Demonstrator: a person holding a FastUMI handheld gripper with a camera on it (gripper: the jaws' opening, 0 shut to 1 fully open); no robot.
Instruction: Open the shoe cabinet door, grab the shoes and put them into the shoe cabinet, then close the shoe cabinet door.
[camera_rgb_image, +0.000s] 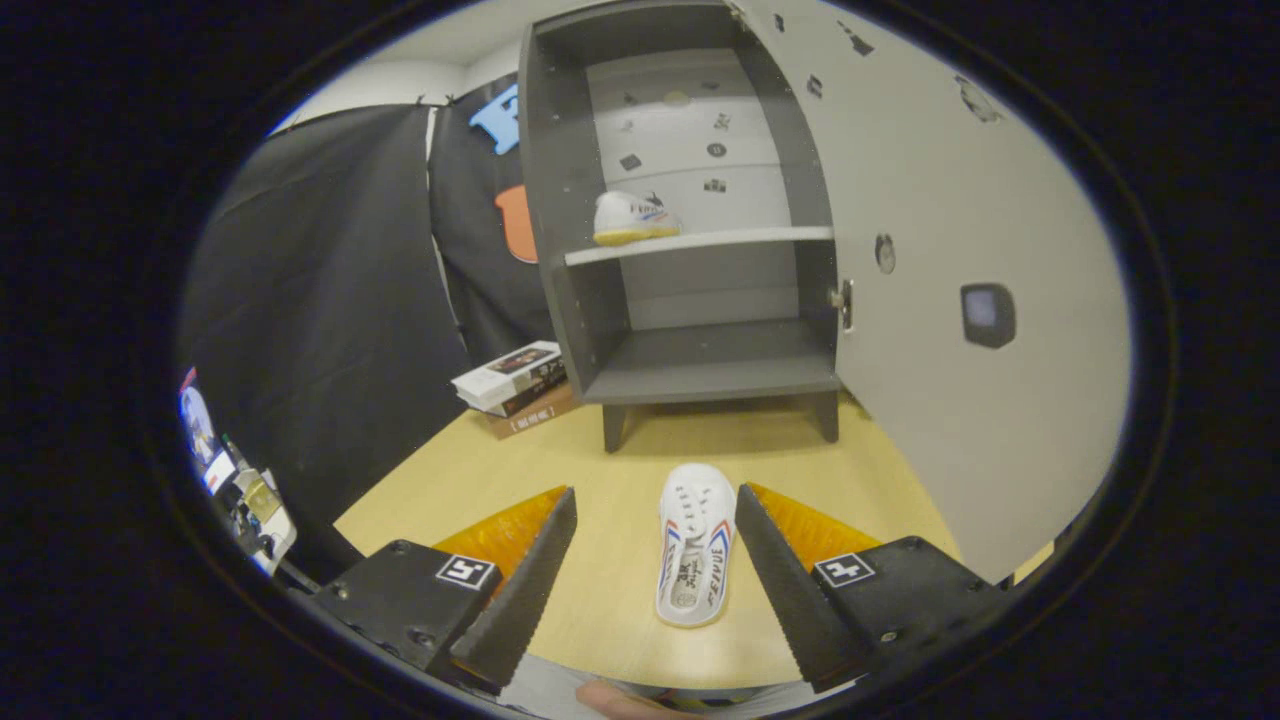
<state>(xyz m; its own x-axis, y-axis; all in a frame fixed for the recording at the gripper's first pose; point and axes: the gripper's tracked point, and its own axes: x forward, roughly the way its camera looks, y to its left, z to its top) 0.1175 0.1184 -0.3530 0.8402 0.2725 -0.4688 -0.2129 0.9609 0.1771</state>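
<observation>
A grey shoe cabinet stands on the wooden table with its white door swung wide open to the right. One white shoe rests on the cabinet's upper shelf. A second white shoe with red and blue stripes lies on the table, toe pointing toward the cabinet. It sits between my fingers, close to the right finger and well apart from the left finger. My gripper is open, touching nothing.
A stack of books lies on the table left of the cabinet's base. The lower shelf of the cabinet is bare. Black cloth walls hang behind and to the left. Small cluttered items sit beyond the table's left edge.
</observation>
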